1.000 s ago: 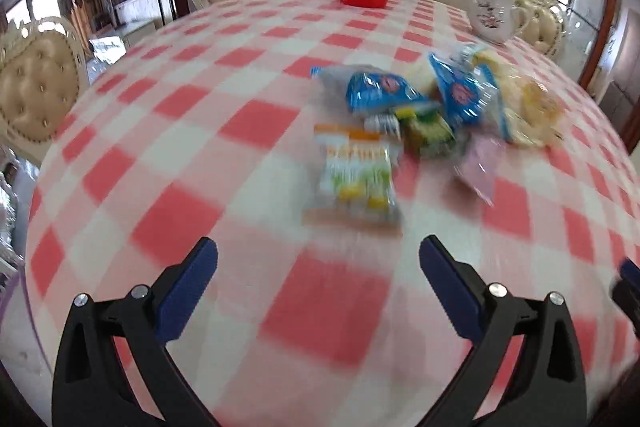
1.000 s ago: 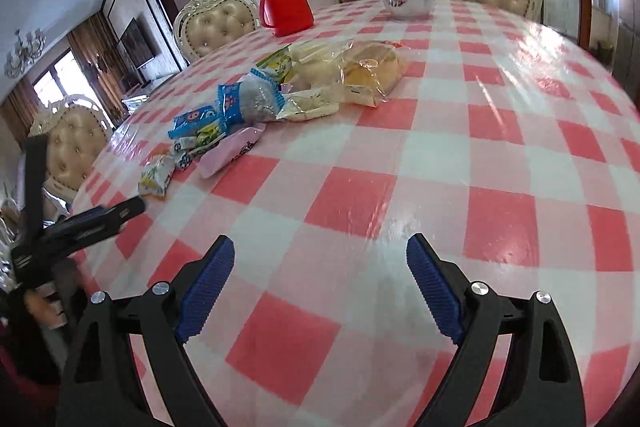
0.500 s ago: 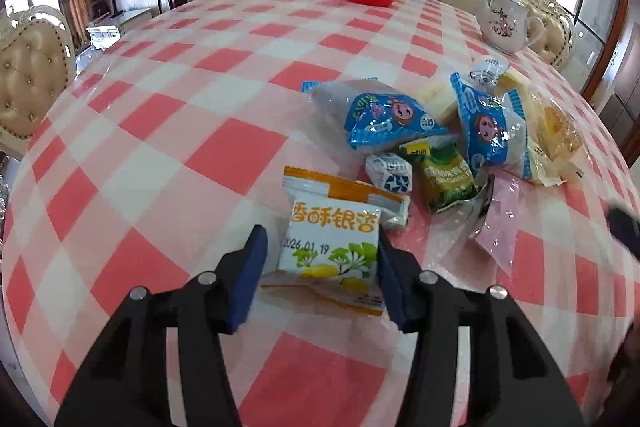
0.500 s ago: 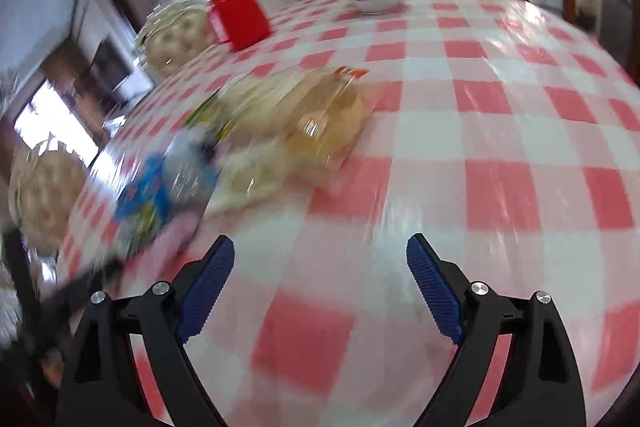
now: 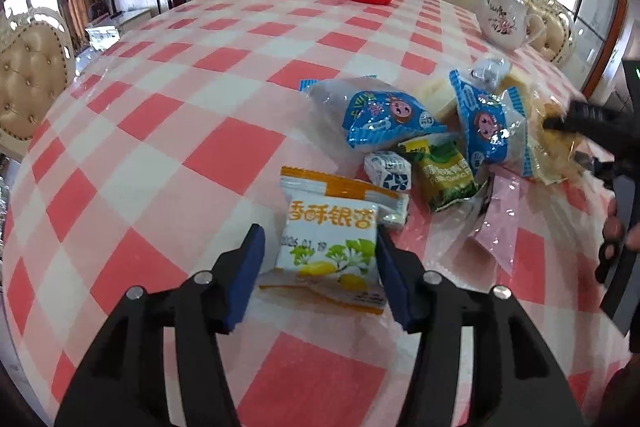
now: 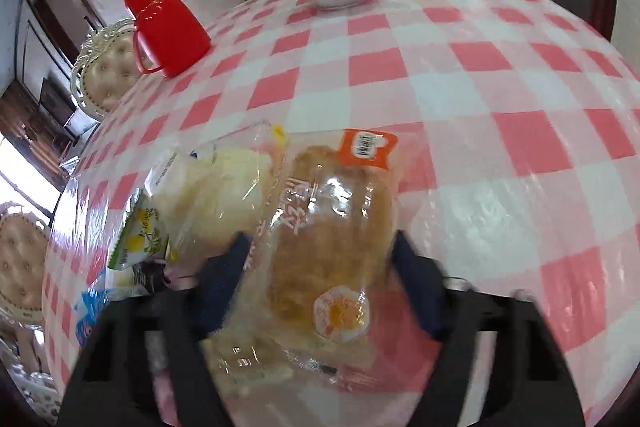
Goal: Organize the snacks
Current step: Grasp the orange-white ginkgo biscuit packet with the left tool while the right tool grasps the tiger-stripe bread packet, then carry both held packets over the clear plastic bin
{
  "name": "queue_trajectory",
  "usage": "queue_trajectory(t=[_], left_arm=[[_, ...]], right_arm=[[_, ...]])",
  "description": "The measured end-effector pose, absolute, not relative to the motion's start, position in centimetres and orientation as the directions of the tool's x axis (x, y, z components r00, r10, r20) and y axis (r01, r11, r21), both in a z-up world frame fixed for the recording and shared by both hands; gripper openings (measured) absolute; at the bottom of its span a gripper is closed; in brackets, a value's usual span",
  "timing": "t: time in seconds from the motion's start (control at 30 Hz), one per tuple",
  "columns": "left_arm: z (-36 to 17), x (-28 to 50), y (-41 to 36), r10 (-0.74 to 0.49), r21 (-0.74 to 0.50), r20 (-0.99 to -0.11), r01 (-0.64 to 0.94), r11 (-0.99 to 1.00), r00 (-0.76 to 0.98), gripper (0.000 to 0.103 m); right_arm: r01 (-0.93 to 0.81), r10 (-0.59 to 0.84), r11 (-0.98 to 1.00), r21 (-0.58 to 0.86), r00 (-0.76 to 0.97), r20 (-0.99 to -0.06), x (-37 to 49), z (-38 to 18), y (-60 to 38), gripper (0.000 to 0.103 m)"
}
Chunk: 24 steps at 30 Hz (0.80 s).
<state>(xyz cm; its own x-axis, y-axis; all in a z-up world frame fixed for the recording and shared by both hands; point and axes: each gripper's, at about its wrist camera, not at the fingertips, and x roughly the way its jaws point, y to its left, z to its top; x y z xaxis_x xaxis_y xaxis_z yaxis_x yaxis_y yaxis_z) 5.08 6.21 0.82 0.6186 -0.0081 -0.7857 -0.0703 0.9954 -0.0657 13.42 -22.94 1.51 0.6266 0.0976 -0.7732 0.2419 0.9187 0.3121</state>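
Left gripper (image 5: pixel 318 267) jaws just reopening slightly, straddling white-and-orange snack packet (image 5: pixel 332 235), left pad apart | right gripper (image 6: pixel 320 279) jaws just closing around bread bag (image 6: pixel 332 227), contact blurred | both beside snack pile (image 5: pixel 440 135) on checked tablecloth (image 5: pixel 200 107)

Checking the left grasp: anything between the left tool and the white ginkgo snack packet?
Nothing visible. The white ginkgo snack packet already lies between the left tool's jaws, which have just opened slightly. The right pad touches its edge; a sliver of tablecloth shows at the left pad. Other snacks lie beyond it.
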Motion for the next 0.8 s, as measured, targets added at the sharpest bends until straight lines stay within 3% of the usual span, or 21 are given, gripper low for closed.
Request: queue_trajectory(t=[0.17,0.3,0.33,0.37,0.57,0.8], left_arm=[[0.8,5.2,6.0,-0.03,-0.075,-0.787,-0.047,0.996,0.617,0.069],[0.8,5.2,5.9,-0.034,-0.078,-0.786,-0.044,0.996,0.617,0.069],[0.8,5.2,6.0,-0.02,-0.068,-0.786,-0.054,0.996,0.618,0.064],[0.9,5.1,6.0,0.014,-0.045,-0.786,-0.081,0.996,0.618,0.053],[1.6,3.6,7.9,-0.009,-0.128,-0.749,-0.132,0.983,0.662,0.044],[2.0,-2.9,9.2,-0.061,-0.233,-0.716,-0.155,0.96,0.696,0.043]], right_arm=[[0.113,0.164,0.94,0.321,0.676,-0.718,7.3,2.4,-23.9,0.045],[0.068,0.198,0.938,0.34,0.698,-0.688,2.7,2.5,-24.6,0.045],[0.068,0.204,0.934,0.35,0.705,-0.679,1.6,2.5,-24.8,0.045],[0.069,0.205,0.931,0.357,0.712,-0.672,0.7,2.4,-25.0,0.045],[0.052,0.224,0.923,0.382,0.736,-0.639,-3.4,2.6,-24.4,0.045],[0.024,0.257,0.917,0.399,0.73,-0.633,-5.1,2.6,-24.0,0.045]])
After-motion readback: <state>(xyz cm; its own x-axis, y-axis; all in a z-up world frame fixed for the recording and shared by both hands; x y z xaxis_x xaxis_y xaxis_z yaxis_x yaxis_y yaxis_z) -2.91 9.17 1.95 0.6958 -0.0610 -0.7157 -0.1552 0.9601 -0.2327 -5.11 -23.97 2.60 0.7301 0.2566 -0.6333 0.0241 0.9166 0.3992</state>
